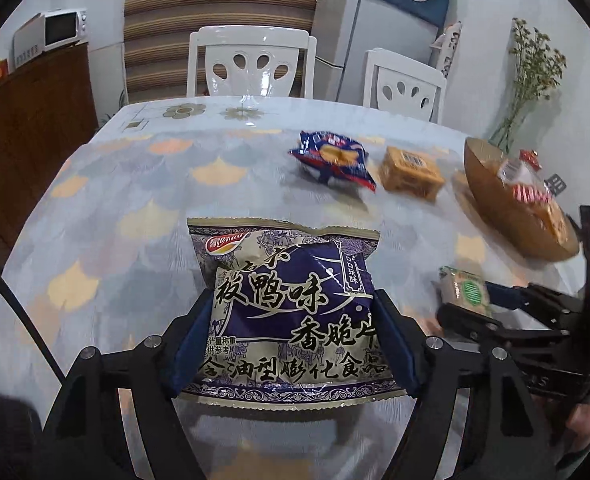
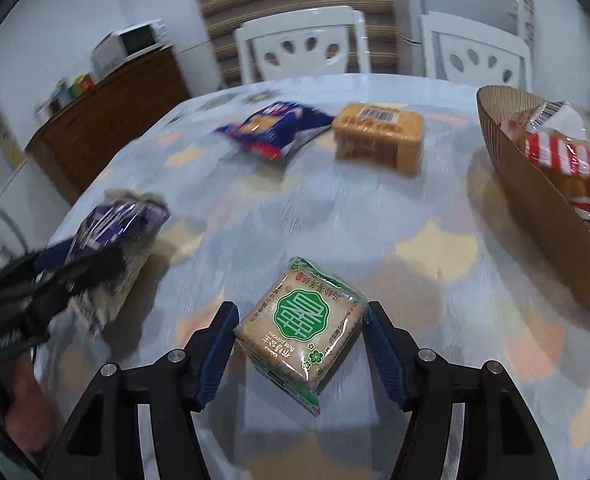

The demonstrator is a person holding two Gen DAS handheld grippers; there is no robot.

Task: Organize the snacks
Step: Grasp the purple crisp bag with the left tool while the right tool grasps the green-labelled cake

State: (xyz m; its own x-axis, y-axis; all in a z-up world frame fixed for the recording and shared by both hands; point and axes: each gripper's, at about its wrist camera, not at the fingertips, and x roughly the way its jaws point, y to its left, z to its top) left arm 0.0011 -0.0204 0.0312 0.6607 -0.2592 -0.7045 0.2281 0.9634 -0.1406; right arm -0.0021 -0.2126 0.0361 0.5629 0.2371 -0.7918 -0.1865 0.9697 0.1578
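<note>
Ahead and to the right of both my grippers sits the brown bowl, already holding a red-and-white striped packet; I judge it to be where the snacks are headed. My right gripper is the nearer of the two to it, with the bowl close by on its right. My left gripper is further off, and from it the bowl lies well across the table, beyond my right gripper.

Between the blue pads of my left gripper is a large purple and gold crisp bag. Its long axis runs straight away from me, along the fingers, and both pads press its sides, so it is clamped at a middling width.

Between the pads of my right gripper is a small square biscuit pack with a green seal, turned cornerwise like a diamond. Its left and right corners meet the pads, so I read it as gripped, though the right-hand contact is slight.

Further ahead, untouched on the table, lie a blue crisp bag and, just right of it, a yellow cracker pack.
</note>
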